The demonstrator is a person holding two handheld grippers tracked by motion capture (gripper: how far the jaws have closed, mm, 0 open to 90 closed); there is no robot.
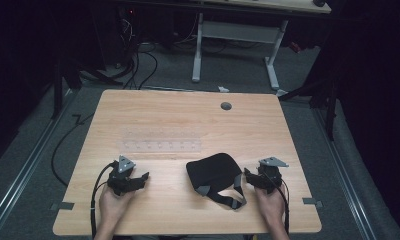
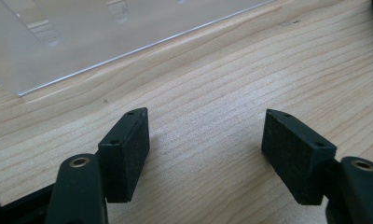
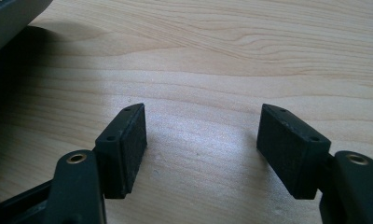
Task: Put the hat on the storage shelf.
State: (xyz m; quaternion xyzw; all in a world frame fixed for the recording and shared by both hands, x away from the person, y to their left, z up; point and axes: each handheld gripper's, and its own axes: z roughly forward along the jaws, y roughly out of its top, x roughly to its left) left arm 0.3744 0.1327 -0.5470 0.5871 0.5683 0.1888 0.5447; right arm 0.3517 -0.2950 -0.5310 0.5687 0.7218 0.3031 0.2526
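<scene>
The desk (image 1: 153, 120) is showing a pale wood-grain top, smooth with a soft sheen where light is catching it; the black pouch (image 1: 213, 171) is looking like matt woven cloth, its straps (image 1: 229, 199) a flat webbing with grey plastic-looking fittings; the clear tray (image 1: 160, 141) is reading as glossy transparent plastic, its edges glinting; the left gripper (image 2: 205, 140) and right gripper (image 3: 202, 140) are showing jaws faced with matt black, finely grainy pads, held by brass-coloured metal eyelets in smooth black plastic arms
</scene>
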